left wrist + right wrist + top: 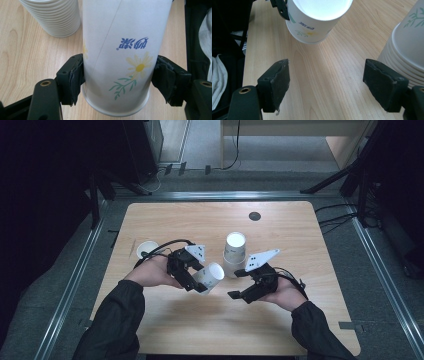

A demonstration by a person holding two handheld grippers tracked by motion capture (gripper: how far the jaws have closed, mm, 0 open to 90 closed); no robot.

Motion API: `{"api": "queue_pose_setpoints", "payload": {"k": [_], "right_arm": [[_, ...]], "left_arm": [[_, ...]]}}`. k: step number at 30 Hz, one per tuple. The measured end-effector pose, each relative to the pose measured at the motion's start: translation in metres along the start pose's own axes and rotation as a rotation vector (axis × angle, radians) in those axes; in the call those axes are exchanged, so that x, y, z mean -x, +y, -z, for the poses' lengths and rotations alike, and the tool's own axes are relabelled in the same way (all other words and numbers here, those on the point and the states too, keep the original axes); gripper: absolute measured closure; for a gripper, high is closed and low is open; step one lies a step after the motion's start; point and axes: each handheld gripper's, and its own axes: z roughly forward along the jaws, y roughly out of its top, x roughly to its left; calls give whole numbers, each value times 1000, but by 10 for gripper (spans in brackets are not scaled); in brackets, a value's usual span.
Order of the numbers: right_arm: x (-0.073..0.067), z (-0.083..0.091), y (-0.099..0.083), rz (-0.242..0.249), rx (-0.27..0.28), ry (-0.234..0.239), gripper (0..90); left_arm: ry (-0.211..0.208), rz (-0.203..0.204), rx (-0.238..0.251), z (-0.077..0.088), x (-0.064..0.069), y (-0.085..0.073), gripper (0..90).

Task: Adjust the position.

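Grey flooring and dark equipment surround a light wooden table [165, 220] with rounded corners. Near the table's middle stands a stack of paper cups [234, 254], nested mouth-down. The left gripper [200, 281] is clamped on a single paper cup [212, 276] — its pads [75, 80] press both sides of the cup wall close to the rim. That cup, printed with a daisy and blue lettering, is tilted and held clear of the table surface, just left of the stack. The right gripper [241, 284] stands with jaws apart and nothing between them; bare table shows between its pads [277, 80]. It sits just beside the stack, on the right. One further paper cup [145, 249] stands apart at the table's left — well clear of both grippers.
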Motion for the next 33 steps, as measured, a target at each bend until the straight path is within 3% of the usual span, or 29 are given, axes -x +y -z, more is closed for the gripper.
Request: {"api": "queue_pose_setpoints", "payload": {"k": [5,7,11,20,33], "right_arm": [[-1,-3,0,12,2,3,222],[-2,-4,2,16,11,9,225],[-4,-8,4,29,25,18,226],[-6,-17,11,40,51,42,232],[-14,-29,17,70,43,78,267]], "left_arm": [[8,-13,-55,-4,3,1,292],[17,-18,-106,-9,6,0,293],[29,-36,-157,-15,10,0,293],[23,-80,-181,-21,17,8,293],[5,-98,-200,-32,23,14,291]]}}
